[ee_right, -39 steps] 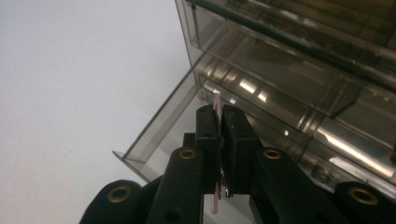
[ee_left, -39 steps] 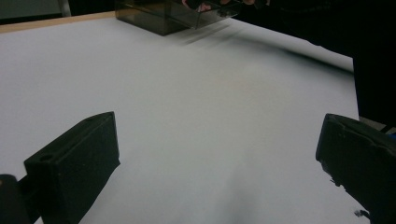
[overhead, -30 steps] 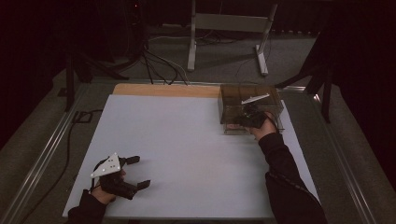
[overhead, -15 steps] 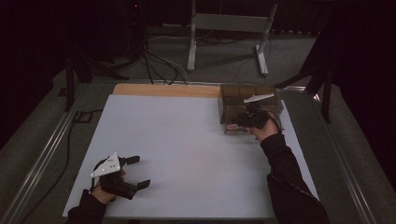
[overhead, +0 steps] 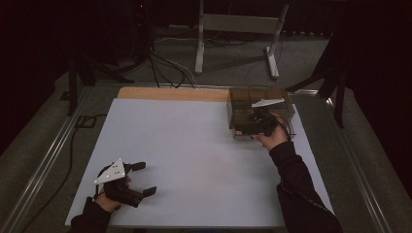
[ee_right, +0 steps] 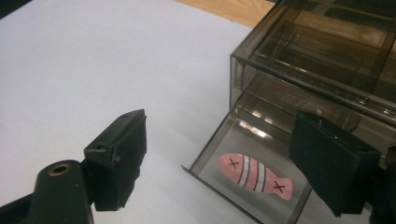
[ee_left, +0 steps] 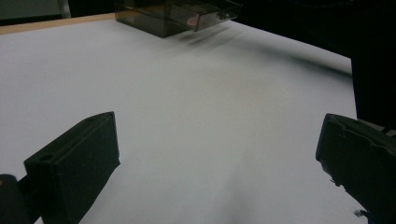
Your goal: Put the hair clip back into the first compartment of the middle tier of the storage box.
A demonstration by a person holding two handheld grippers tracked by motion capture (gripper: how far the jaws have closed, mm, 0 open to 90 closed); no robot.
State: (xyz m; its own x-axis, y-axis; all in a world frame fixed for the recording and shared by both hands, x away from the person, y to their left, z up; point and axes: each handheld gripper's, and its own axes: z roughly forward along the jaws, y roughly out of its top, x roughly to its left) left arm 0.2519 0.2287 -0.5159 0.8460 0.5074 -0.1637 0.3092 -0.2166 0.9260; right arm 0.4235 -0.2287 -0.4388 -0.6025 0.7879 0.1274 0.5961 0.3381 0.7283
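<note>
- The left gripper (overhead: 138, 183) rests low on the near-left part of the desk (overhead: 194, 160), its jaws released with nothing but bare white surface between them, as the left gripper view shows. It looks parked and has no part in the step in hand.
- Around it the desk is open on every side; the near edge lies just behind the hand and the left edge is close by, so any sweep from here should go forward or toward the middle.
- The middle of the desk is bare, wide room for either arm to cross.
- The smoky plastic drawer box (overhead: 260, 99) stands at the far right, near the wooden strip (overhead: 170, 93) along the far edge. Its lower drawer (ee_right: 219, 161) is pulled out toward the person.
- In that drawer lies the pink fish piece (ee_right: 256, 176), flat on the drawer floor, striped white with a cross at each end.
- The right gripper (ee_right: 219, 149) hovers just over the drawer front. Its jaws have just been opening and now stand wide apart, one on each side of the drawer's corner, gripping nothing; the fish is below them, untouched.
- Judged from this, the fish has been let go into the drawer, and the likely next move is pushing the drawer shut.
- That calls for pressing squarely on the drawer's front lip so the light box does not slide toward the nearby right edge.
</note>
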